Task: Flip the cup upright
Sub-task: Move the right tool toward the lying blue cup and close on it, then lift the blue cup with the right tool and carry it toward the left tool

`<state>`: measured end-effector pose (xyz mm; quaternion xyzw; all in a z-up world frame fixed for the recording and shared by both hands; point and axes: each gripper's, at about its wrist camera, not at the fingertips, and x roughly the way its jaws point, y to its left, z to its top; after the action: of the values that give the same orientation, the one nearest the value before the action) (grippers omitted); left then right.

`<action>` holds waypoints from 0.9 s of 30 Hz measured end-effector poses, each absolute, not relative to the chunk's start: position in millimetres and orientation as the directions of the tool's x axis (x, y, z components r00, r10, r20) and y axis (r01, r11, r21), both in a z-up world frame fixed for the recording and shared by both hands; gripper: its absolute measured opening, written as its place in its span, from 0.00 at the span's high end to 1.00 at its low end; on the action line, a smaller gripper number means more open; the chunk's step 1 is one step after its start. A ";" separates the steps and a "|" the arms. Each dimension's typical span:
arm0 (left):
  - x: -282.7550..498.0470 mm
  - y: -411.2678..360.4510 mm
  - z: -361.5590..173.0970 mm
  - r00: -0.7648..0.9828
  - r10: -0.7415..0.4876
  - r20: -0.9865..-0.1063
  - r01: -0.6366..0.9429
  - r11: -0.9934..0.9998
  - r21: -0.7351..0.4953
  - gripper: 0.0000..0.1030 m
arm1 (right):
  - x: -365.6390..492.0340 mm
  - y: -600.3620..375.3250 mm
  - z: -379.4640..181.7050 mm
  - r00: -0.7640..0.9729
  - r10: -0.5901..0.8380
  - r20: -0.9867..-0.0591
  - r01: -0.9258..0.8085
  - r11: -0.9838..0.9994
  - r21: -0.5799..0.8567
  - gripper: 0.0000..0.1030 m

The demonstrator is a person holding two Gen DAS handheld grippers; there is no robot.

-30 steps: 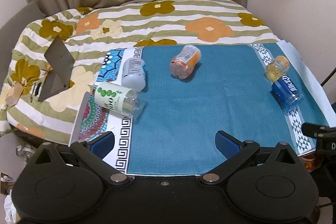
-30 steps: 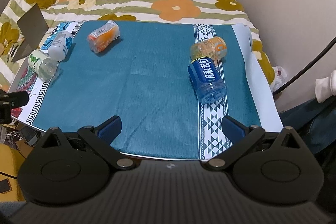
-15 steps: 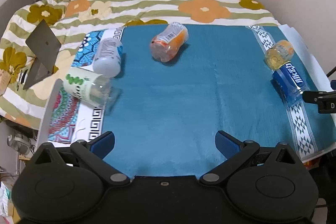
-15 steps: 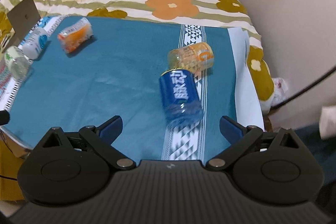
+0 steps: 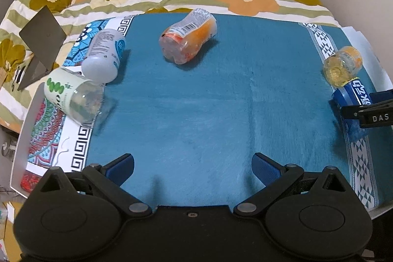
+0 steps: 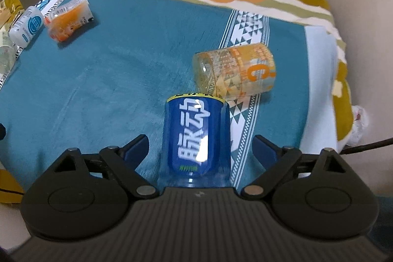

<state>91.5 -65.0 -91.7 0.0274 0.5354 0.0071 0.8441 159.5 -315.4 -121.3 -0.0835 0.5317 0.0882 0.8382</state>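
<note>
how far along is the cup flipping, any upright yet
None upright: all five cups lie on their sides on the teal cloth. In hand: the open right gripper straddles the blue cup, not yet clamped. Left gripper open, holding nothing. Every flip remains.

The left gripper (image 5: 192,170) has a matte black body with two round discs at 7 and 5 o'clock, silver pivot screws, and blue finger pads (image 5: 266,170). The right gripper (image 6: 200,150) is alike, with a ribbed grey housing.
</note>
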 end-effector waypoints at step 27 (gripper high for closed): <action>92.6 -57.9 -80.3 0.434 0.023 -0.900 0.068 0.996 0.058 0.00 | 153.6 -297.8 -104.2 0.399 0.137 -0.907 -0.207 0.977 0.056 0.24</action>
<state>92.6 -57.9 -80.3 0.0428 0.5317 -0.0135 0.8458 153.6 -297.8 -104.2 -0.0327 0.5383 0.1029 0.8358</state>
